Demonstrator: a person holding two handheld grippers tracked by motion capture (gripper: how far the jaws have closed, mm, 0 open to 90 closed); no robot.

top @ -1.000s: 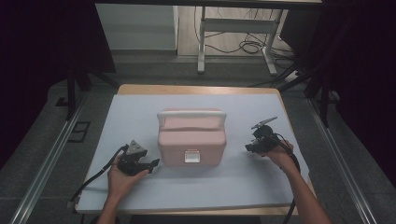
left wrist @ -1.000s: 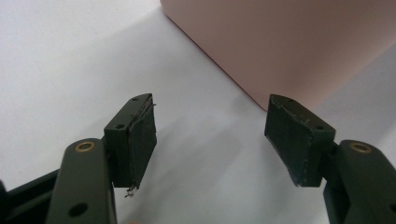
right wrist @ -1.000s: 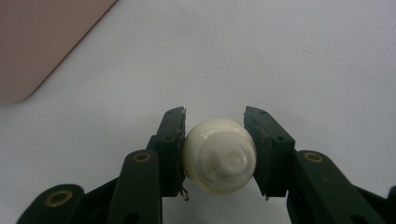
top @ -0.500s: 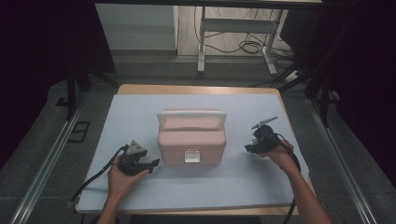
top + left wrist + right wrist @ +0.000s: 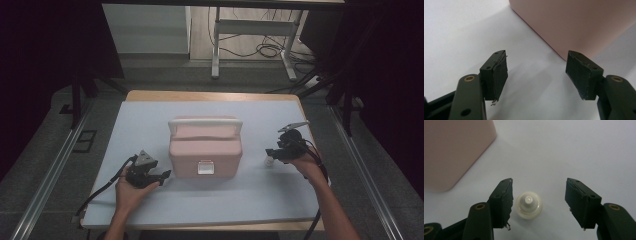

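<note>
A pink box (image 5: 205, 147) with a white handle and a white front latch stands shut in the middle of the table. My left gripper (image 5: 161, 175) rests open beside the box's front left corner (image 5: 564, 30), nothing between its jaws. To the right of the box my right gripper (image 5: 270, 152) points down over a small white bottle (image 5: 529, 205) that stands upright on the mat. Its jaws have just been opening and now stand wide apart, with the bottle (image 5: 269, 162) between them and untouched.
A pale blue mat (image 5: 150, 120) covers the wooden table. Metal rails run along both sides of the table on the floor. A white frame and loose cables stand behind the far edge.
My right gripper has risen slightly above the small bottle. The left hand and the pink box have kept still.
</note>
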